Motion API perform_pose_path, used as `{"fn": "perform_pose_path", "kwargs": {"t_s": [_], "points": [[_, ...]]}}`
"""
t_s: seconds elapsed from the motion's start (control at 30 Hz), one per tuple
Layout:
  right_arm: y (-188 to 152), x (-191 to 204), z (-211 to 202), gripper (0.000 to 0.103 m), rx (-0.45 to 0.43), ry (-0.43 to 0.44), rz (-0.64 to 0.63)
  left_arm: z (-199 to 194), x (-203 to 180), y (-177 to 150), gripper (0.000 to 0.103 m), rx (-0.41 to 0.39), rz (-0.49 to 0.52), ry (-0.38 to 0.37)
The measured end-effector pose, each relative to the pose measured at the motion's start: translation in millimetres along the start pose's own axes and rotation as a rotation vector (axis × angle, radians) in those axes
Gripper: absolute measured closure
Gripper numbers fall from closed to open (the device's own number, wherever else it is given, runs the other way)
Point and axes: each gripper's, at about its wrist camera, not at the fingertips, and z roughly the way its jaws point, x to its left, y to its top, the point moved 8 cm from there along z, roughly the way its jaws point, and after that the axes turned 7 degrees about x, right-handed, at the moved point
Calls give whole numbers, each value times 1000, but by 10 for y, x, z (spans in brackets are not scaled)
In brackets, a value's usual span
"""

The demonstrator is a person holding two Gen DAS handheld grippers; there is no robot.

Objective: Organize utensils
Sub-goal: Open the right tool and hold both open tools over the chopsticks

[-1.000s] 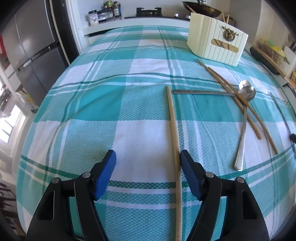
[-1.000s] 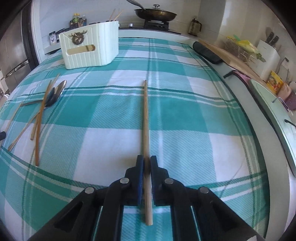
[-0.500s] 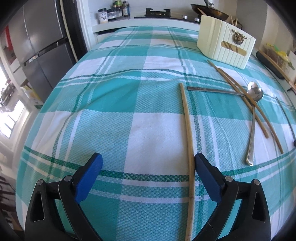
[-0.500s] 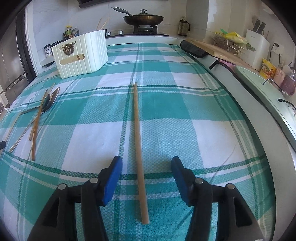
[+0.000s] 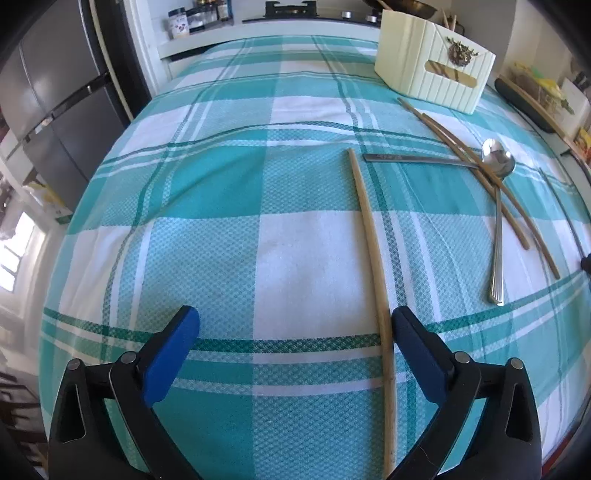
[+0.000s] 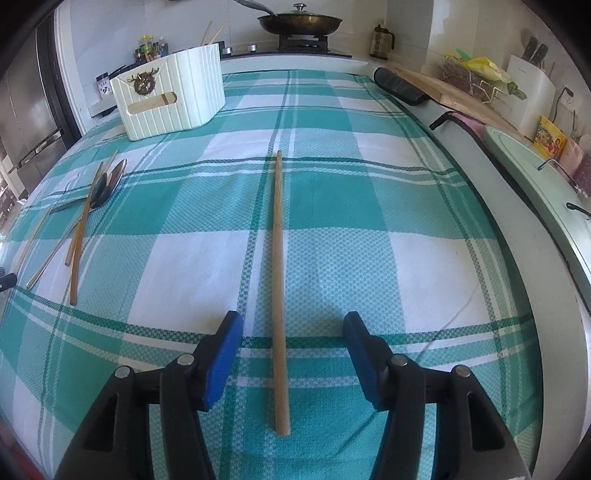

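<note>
A light wooden chopstick (image 5: 373,266) lies on the teal checked tablecloth (image 5: 229,229), just inside the right finger of my left gripper (image 5: 295,317). Its jaws are opening wide and do not press on it. Further right lie a metal spoon (image 5: 496,166), a flat metal handle (image 5: 417,158) and two more chopsticks (image 5: 517,218), crossed in a heap. A cream ribbed utensil caddy (image 5: 432,77) stands behind them. In the right wrist view another chopstick (image 6: 279,280) rests on the cloth between the opening jaws of my right gripper (image 6: 291,321), clear of both pads. The caddy (image 6: 173,96) is far left there.
A wok (image 6: 299,22) sits on the stove behind the table. Along the right run a counter, a pale green sink rim (image 6: 535,173) and a knife block (image 6: 532,92). A grey fridge (image 5: 55,110) stands to the left. The utensil heap (image 6: 85,218) lies at the table's left.
My right gripper was shut on its chopstick and has opened, leaving it flat on the cloth. The left jaws have spread much wider around their chopstick.
</note>
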Motion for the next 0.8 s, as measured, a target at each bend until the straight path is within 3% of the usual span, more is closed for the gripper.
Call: {"fn": "perform_pose_path", "kwargs": {"t_s": [0.13,0.27,0.37,0.47,0.57,0.63,0.8], "points": [[-11,14,15,40,0,2,-35,-7,0,8,0,-24,6,-3],[-8,-34,24,29,-54,4,-21,-16,13,14,0,-68,-4,1],[1,-57,28,27,-76,6,-9,-25,25,12,0,-53,-15,4],[9,-55,30,27,-77,4,-10,-41,45,45,1,0,-62,-29],[9,-53,31,27,-77,4,-11,-111,46,158,1,-27,-156,-114],[9,-55,31,27,-76,2,-12,-92,41,229,1,-27,-180,-104],[17,-45,36,27,-58,9,-29,103,-124,292,1,34,-37,-20]]}}
